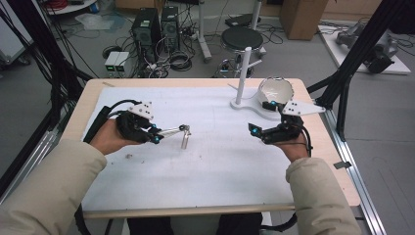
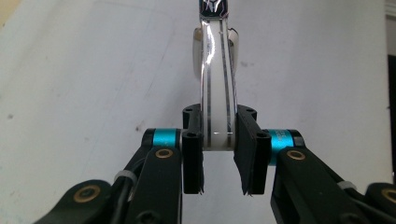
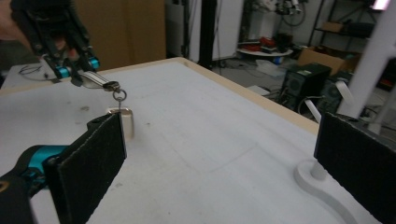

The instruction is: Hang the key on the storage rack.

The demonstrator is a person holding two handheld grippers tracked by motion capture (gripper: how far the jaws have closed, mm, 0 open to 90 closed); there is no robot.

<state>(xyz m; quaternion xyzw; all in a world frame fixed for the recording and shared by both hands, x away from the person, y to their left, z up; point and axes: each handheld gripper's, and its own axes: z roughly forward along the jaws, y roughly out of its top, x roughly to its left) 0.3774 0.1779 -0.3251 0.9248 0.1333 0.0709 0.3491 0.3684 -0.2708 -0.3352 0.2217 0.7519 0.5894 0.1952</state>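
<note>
My left gripper [image 1: 157,136] is shut on a glossy white strap [image 1: 171,131] of a keychain. From the strap's far end a metal ring [image 1: 185,128] and a small pale tag [image 1: 185,142] hang down, the tag's lower end at the white mat. In the left gripper view the strap [image 2: 217,88] runs straight out from between the closed pads [image 2: 193,154]. My right gripper [image 1: 263,117] is open at the right of the mat, with nothing between its jaws. Its view looks across at the left gripper [image 3: 60,42], the ring [image 3: 119,95] and the tag [image 3: 125,122].
A white stand [image 1: 243,73] with an upright pole and side pegs rises at the back right on a flat curved base [image 1: 252,106]. A white cup [image 1: 275,89] sits on that base, just behind the right gripper. A white mat [image 1: 205,161] covers the wooden table.
</note>
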